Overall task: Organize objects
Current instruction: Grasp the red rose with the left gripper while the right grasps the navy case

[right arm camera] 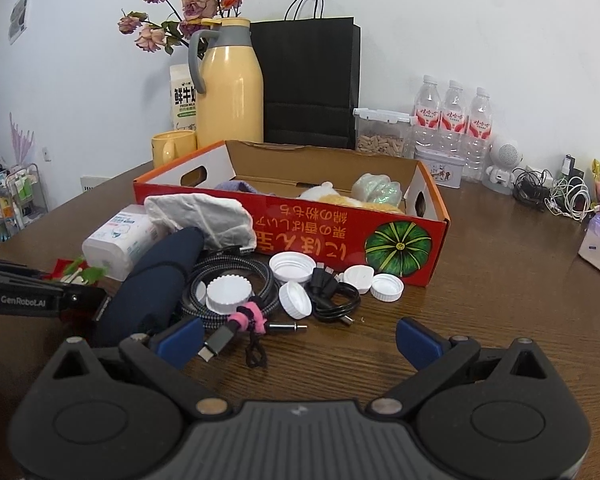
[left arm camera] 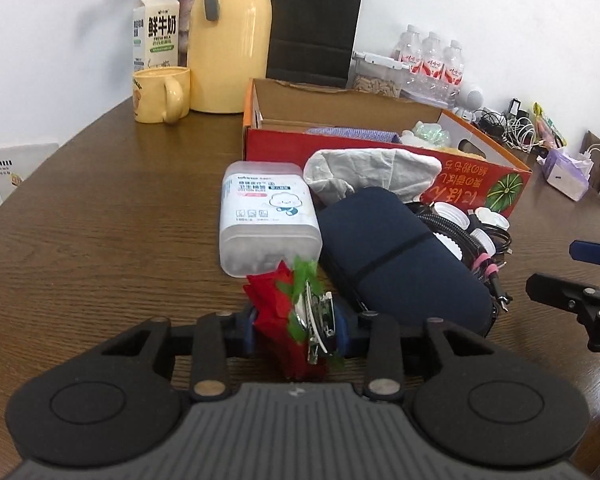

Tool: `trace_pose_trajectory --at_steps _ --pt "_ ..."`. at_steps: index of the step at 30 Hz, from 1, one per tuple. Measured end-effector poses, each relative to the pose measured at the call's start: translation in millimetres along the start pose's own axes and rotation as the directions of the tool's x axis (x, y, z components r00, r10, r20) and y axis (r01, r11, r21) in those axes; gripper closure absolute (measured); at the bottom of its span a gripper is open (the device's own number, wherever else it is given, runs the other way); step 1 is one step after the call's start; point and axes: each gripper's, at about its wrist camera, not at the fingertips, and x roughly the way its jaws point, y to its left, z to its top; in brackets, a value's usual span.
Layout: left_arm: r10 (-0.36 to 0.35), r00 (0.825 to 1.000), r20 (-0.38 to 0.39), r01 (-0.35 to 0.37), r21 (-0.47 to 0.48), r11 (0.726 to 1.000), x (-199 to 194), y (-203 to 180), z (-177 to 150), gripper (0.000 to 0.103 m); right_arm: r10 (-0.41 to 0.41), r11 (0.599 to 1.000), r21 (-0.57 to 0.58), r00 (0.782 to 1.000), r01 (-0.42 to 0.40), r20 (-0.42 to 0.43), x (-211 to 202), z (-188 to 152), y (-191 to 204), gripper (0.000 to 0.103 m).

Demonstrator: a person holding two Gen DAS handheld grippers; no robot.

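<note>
Your left gripper (left arm camera: pixel 294 330) is pinched on a red fabric flower hair clip with green leaves and a metal clasp (left arm camera: pixel 296 316), held low in the centre of the left wrist view just above the brown wooden table (left arm camera: pixel 100 240). Directly beyond it lies the translucent white plastic box of cotton swabs (left arm camera: pixel 266 220), and just to its right the dark navy zippered pouch (left arm camera: pixel 396 256), with a crumpled white cloth bag (left arm camera: pixel 364 172) resting behind them.

Your right gripper (right arm camera: pixel 296 344) is spread wide, nothing between its blue pads (right arm camera: pixel 416 342), hovering low in the right wrist view. Just ahead of it sit a coiled braided cable with a pink tie (right arm camera: pixel 240 300), a black USB cable (right arm camera: pixel 336 296) and several white plastic bottle caps (right arm camera: pixel 292 266).

Behind all of these, in mid-frame, stands the open red cardboard box printed with a green pumpkin (right arm camera: pixel 340 236). A yellow thermos jug (right arm camera: pixel 230 88) stands against the wall at upper centre.
</note>
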Motion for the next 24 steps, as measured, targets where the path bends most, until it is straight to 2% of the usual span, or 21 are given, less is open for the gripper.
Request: trace_pose_trajectory --at_steps 12,18,24 --pt "0.085 0.992 0.09 -0.085 0.001 0.996 -31.6 15.8 5.1 0.068 0.06 0.998 -0.037 0.998 -0.059 0.032 -0.2 13.0 27.4 0.0" --pt "0.118 0.985 0.125 -0.115 -0.027 0.993 -47.6 30.7 1.7 0.068 0.116 0.989 -0.09 0.993 -0.115 0.015 13.6 23.3 64.7 0.001" --pt "0.124 0.985 0.123 -0.116 -0.065 0.991 -51.9 45.7 -5.6 0.068 0.091 0.983 -0.156 0.996 -0.092 -0.01 36.3 28.8 106.5 0.01"
